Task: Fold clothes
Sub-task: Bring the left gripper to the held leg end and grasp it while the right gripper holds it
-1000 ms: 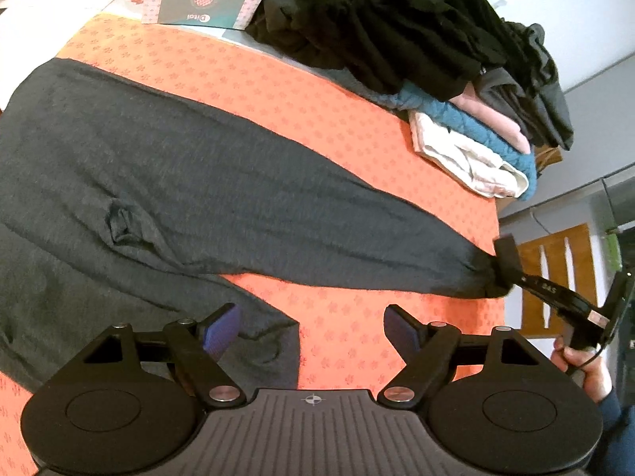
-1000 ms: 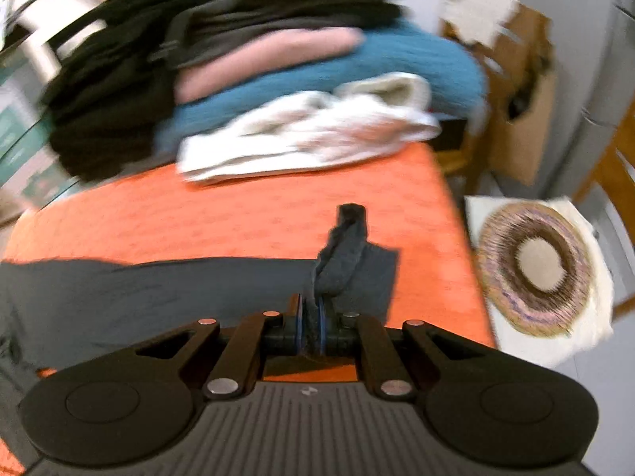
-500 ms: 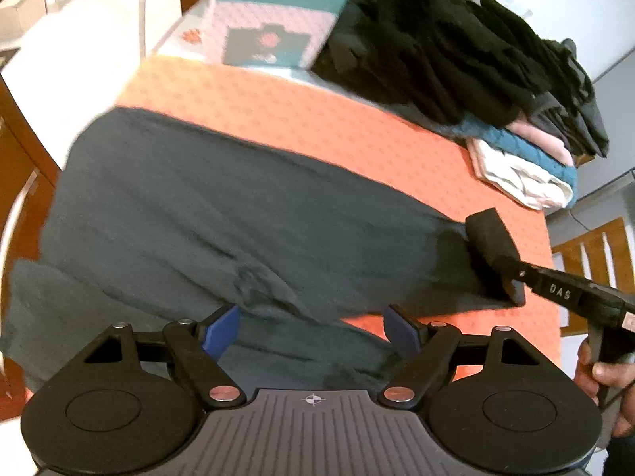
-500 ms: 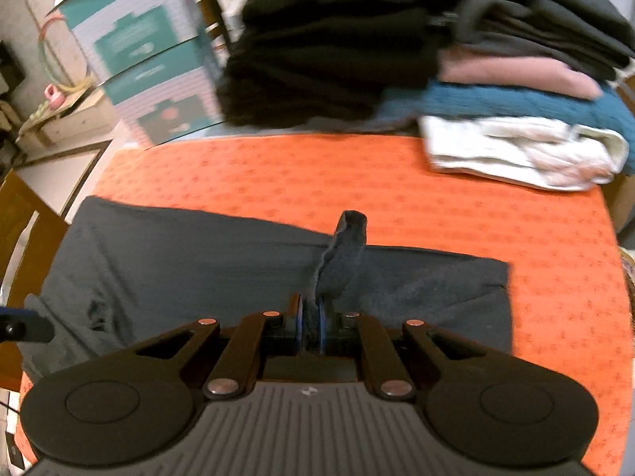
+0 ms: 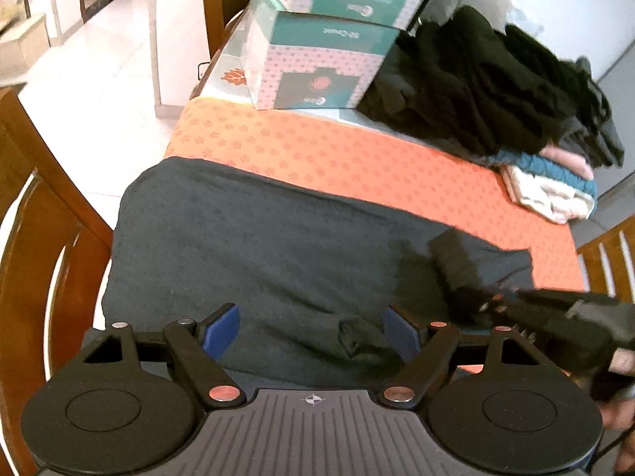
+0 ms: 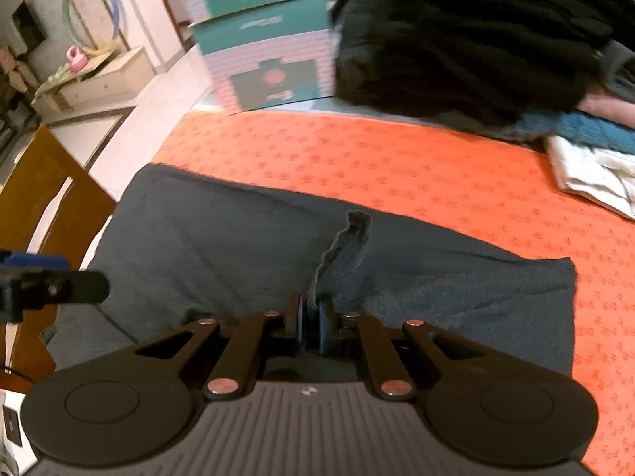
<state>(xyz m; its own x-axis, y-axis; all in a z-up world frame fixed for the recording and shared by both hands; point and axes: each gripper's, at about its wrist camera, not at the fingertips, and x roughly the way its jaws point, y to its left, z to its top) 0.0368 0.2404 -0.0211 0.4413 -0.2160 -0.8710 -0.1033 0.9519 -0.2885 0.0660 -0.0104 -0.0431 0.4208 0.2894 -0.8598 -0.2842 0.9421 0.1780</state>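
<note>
A pale tiled floor (image 5: pixel 99 91) extends ahead and left of the tongs, bordered by white walls (image 5: pixel 555 12). Wooden chairs (image 5: pixel 43 246) stand at the table's left and far ends. A low light-wood cabinet (image 6: pixel 95 79) stands far left.

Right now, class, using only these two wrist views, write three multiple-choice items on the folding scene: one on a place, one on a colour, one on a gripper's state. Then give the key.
1. Where do the teal and pink boxes stand?
A. at the far end of the table, beside the pile of clothes
B. on the dark grey garment
C. on the floor

2. What colour is the table cover?
A. blue
B. orange
C. white

3. What is the right gripper doing?
A. hanging open
B. shut on the garment
C. shut on a box

Key: 1 A, they sit past the cover next to the pile. 2 B, orange with a small repeated print. 3 B, grey cloth rises from between its closed pads; the left gripper is open.
</note>
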